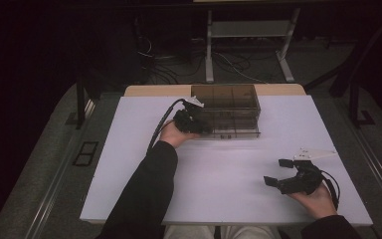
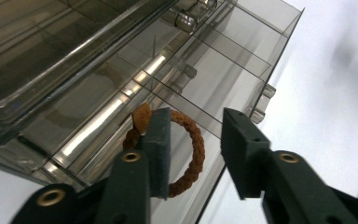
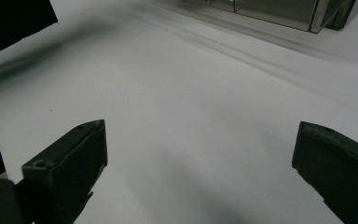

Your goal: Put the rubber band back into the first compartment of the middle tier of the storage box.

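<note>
A smoky clear drawer organizer [image 1: 231, 112] stands at the far middle of the white table [image 1: 219, 174]. My left gripper [image 1: 201, 127] is at its lower front left, where a drawer [image 2: 223, 79] stands pulled out. In the left gripper view a brown braided ring [image 2: 193, 140] lies in that drawer, partly behind one jaw, with its other side in the gap. My left gripper [image 2: 196, 121] is open, its pads not pressing the ring. My right gripper [image 1: 277, 172] rests open near the front right of the table, with nothing between its jaws [image 3: 200, 133].
The organizer's corner [image 3: 279, 11] is far ahead in the right gripper view. Beyond the table's far edge are metal desk legs [image 1: 210, 55] and loose cables [image 1: 164, 69] on the dark floor. A black post [image 1: 81, 102] stands off the left side.
</note>
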`<state>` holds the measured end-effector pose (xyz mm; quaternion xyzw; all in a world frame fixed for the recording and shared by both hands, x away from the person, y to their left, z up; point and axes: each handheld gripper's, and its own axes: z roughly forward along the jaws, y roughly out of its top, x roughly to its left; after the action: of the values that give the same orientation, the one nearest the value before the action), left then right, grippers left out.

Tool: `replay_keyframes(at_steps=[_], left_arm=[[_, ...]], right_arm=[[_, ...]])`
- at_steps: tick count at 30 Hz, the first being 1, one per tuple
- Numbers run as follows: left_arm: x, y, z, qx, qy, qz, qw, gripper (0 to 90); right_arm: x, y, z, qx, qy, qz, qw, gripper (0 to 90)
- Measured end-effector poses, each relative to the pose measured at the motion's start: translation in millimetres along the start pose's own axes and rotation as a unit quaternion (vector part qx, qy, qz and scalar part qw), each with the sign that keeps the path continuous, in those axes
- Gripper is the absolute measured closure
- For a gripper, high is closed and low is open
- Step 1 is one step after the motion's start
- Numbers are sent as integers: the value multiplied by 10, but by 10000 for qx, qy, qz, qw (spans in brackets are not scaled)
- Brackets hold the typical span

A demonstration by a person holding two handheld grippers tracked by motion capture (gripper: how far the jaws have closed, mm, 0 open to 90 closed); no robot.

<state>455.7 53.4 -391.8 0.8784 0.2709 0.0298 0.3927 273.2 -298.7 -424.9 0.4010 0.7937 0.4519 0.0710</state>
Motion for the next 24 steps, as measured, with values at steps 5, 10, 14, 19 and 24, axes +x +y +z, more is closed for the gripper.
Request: replay_keyframes(at_steps=[5, 10, 14, 19, 24], left_arm=[[9, -4, -99, -89, -31, -45, 9999, 518], [-10, -14, -201, -149, -95, 10, 9998, 429], [-44, -30, -275, -203, -153, 2, 9997, 362], [-69, -52, -358, -256, -174, 23, 9995, 287], [-93, -89, -436, -311, -214, -12, 9993, 224]], right_arm=[[1, 0, -2, -5, 4, 13, 10000, 26], [1, 1, -1, -10, 2, 19, 10000, 26], [6, 1, 4, -10, 2, 20, 10000, 26], [6, 2, 6, -19, 7, 11, 10000, 26], [8, 2, 7, -18, 10, 11, 10000, 26]])
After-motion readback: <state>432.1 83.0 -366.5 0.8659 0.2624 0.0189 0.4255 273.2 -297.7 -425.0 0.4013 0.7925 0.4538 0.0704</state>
